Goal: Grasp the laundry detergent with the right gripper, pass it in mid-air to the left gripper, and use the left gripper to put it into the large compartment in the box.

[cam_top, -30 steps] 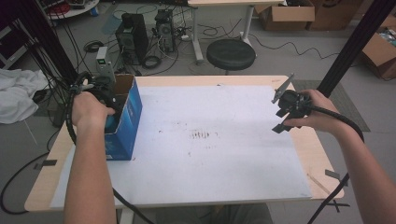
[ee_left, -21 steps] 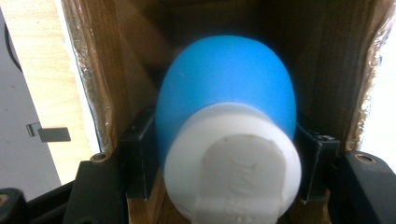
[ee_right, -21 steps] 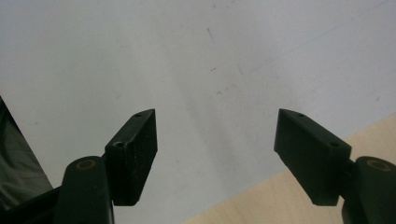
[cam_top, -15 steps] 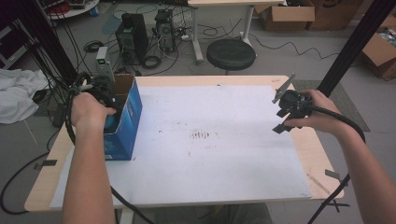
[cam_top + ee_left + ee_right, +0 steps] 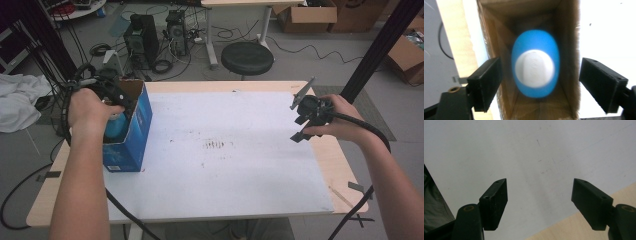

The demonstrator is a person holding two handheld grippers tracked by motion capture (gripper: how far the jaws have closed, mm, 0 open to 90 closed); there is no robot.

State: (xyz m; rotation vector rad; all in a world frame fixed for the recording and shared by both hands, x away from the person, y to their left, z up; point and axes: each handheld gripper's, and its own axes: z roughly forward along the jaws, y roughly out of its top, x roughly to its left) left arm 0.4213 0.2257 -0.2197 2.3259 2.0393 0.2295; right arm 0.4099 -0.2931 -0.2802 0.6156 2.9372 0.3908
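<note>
Your left gripper has just been opening over the blue box at the table's left edge; blue bottle stands inside, unheld. Your right gripper hangs open, empty.

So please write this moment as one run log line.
left gripper: jaws just opened, above blue bottle in box | right gripper: open, empty

Left hand-held gripper open, off bottle
</note>
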